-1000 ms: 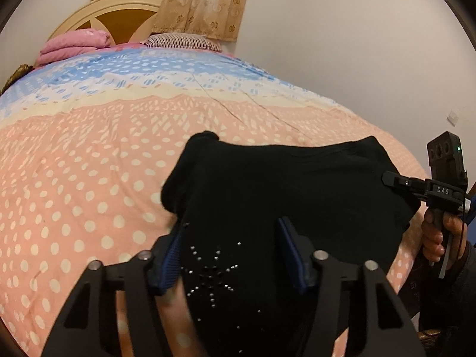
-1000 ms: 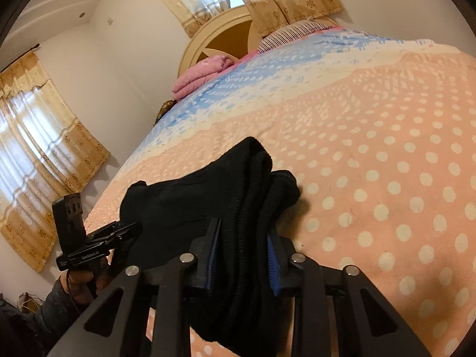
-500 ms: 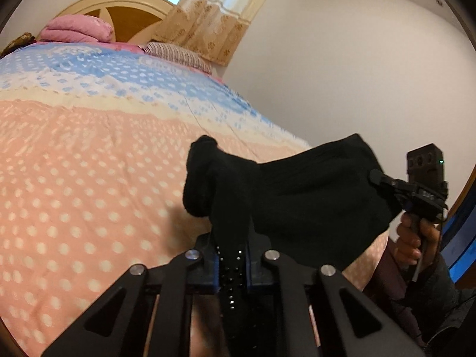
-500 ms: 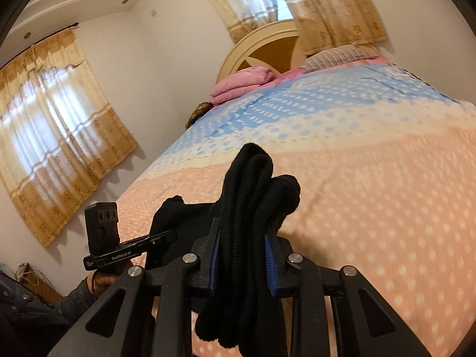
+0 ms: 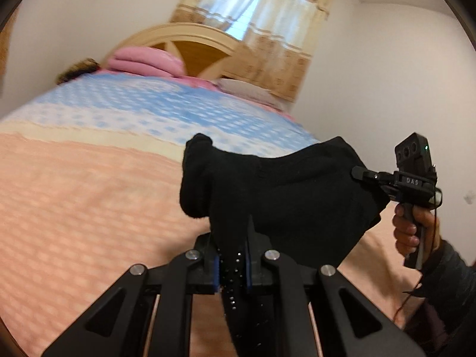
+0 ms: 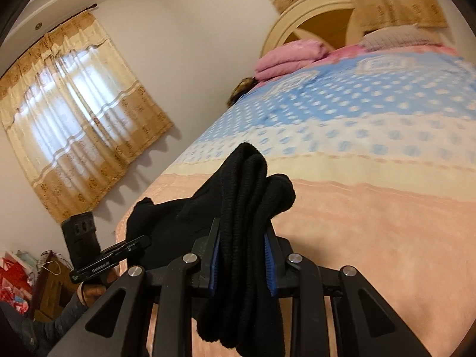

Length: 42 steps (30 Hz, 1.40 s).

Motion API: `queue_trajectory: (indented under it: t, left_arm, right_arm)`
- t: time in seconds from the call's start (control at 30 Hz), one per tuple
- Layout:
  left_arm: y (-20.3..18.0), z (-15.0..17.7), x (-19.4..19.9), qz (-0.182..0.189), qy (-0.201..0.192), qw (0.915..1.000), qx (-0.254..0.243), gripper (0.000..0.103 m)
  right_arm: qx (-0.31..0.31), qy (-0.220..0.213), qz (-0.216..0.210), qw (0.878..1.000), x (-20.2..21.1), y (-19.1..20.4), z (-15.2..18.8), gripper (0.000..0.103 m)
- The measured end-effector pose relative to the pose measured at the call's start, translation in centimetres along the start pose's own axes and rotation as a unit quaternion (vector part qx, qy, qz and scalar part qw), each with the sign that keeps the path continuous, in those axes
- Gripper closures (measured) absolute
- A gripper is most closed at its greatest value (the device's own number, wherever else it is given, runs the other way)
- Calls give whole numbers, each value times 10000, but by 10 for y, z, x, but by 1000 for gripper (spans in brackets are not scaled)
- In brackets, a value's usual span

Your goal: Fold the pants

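Black knit pants [image 5: 285, 196] hang lifted over the near end of the dotted bedspread [image 5: 89, 196], soft, light and saggy, left gripper [image 5: 232, 263] clamped tight on the studded edge, right gripper [image 6: 242, 263] pinching a thick bunched fold.

**Materials and finishes, bedroom**

Pants [image 5: 291, 196]: black knit cloth, matt, looking ribbed at the bunched edge [image 6: 250, 178]; small shiny studs are glinting near the left gripper [image 5: 232, 263]. Both grippers are showing matt black plastic arms, blue ridged pads [image 6: 269, 264] and bright metal pins. Bedspread [image 5: 74, 196]: soft matt cloth, spotted. Headboard [image 5: 190, 44]: smooth wood. Curtains [image 6: 74, 119]: thin cloth letting light through.
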<state>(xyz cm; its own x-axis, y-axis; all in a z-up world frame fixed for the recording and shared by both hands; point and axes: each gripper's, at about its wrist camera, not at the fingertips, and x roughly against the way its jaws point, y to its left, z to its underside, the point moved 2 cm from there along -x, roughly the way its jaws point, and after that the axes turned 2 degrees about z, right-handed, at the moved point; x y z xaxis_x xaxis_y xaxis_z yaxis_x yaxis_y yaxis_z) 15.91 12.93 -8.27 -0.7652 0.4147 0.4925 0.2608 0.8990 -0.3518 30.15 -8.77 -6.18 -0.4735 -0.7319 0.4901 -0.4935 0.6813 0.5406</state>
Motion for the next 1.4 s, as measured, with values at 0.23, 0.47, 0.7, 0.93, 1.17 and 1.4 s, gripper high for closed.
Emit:
queue_trajectory:
  t: [0.23,0.47,0.7,0.93,1.17,1.4]
  left_arm:
    - [60,13,-41,-660,464,9967,111,90]
    - [75,27,-54,-1086,725,9908,346,26]
    - [83,30,-59,-1402,894,9847,513,11]
    - [71,34,-54,-1895,854,9780,192,10]
    - [55,40,-39,-2216,706,9726,0,10]
    - [30,39,-17,-2296,436,9722,-143,10]
  right_arm:
    - [-192,437,173,9987,-94,-15,0,77]
    - [-741,608,244,9951,-105,-56,15,69]
    - [-792,680,721,9919,-85,-74,29,51]
    - [-886,515,758,9918,-74,-85,36,50]
    - [-448,237,1094,9927,-56,-63,32,49]
    - [-370,-166,1564,9869,-10,-45,33,48]
